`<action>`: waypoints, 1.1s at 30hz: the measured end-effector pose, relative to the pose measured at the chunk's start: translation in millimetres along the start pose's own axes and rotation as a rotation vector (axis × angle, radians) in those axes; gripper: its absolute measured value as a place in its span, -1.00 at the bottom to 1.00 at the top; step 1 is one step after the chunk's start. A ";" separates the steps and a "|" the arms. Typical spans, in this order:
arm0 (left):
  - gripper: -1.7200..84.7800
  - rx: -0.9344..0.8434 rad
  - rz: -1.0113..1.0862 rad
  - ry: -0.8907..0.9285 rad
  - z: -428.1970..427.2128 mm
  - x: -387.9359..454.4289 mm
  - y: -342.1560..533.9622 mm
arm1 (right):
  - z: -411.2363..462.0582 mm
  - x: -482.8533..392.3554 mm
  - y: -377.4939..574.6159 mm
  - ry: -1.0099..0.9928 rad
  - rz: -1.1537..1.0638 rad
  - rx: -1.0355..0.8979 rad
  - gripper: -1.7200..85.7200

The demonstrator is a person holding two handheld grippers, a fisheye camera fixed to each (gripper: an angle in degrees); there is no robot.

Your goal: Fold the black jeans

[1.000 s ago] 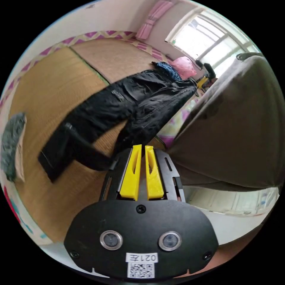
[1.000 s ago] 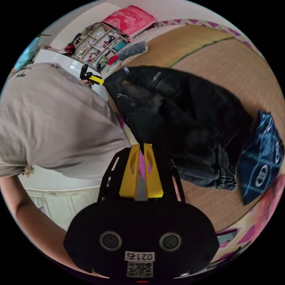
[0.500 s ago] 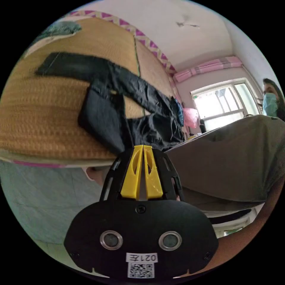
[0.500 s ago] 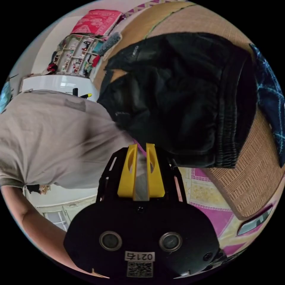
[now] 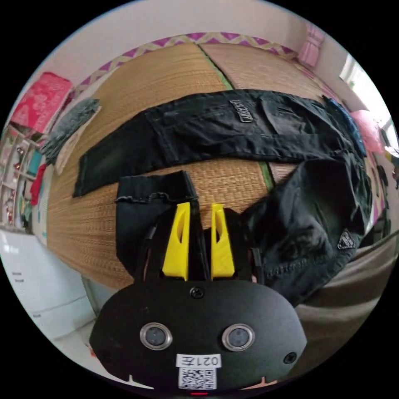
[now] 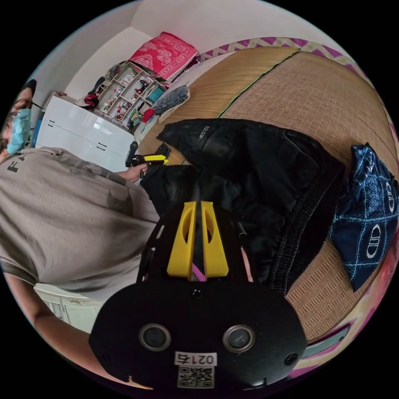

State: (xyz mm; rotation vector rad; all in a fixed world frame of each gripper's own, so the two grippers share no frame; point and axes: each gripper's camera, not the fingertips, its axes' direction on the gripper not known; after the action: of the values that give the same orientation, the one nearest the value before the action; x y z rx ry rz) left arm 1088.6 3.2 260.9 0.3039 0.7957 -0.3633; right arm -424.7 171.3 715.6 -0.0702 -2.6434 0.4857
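Folding is at the leg-over-leg step: the black denim jeans [image 5: 232, 124] lie on the woven straw mat [image 5: 166, 79], one leg flat at 12 o'clock. The left claw [image 5: 200, 208] pinches the frayed hem [image 5: 156, 195]; the right claw [image 6: 198, 205] pinches the bunched waist side [image 6: 249, 166]. Next move likely: carry this leg onto the flat leg, aligning hems.
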 end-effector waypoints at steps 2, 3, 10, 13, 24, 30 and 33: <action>-0.95 0.032 -0.088 0.009 -7.7 -20.0 16.3 | -0.8 -1.1 5.3 -0.001 0.011 0.016 -0.97; -0.96 0.054 -0.161 0.033 -15.4 -38.9 30.6 | -0.8 -1.3 8.9 -0.005 0.019 0.024 -0.98; -0.98 0.355 -0.663 0.285 -84.3 -158.0 188.6 | 13.3 -3.2 21.1 -0.015 0.027 0.006 -0.98; -0.98 0.384 -0.899 0.332 -78.3 -190.3 278.6 | 22.6 -1.7 21.6 -0.037 0.037 0.010 -0.98; -0.98 0.587 -0.964 0.554 -89.6 -239.9 327.5 | 59.2 -17.1 -8.4 -0.062 0.001 -0.062 -0.98; -0.98 0.643 -0.758 0.591 -110.2 -260.4 280.4 | 78.6 -37.7 -27.8 -0.049 -0.028 -0.076 -0.98; -0.98 0.551 -0.808 0.573 -78.4 -276.3 302.0 | 89.6 -51.7 -34.5 -0.044 -0.035 -0.071 -0.98</action>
State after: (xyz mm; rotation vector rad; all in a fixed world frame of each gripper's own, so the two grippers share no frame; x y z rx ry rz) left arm 989.5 360.3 451.5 0.6115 1.3685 -1.3063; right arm -416.6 103.2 630.8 -0.0358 -2.6997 0.3861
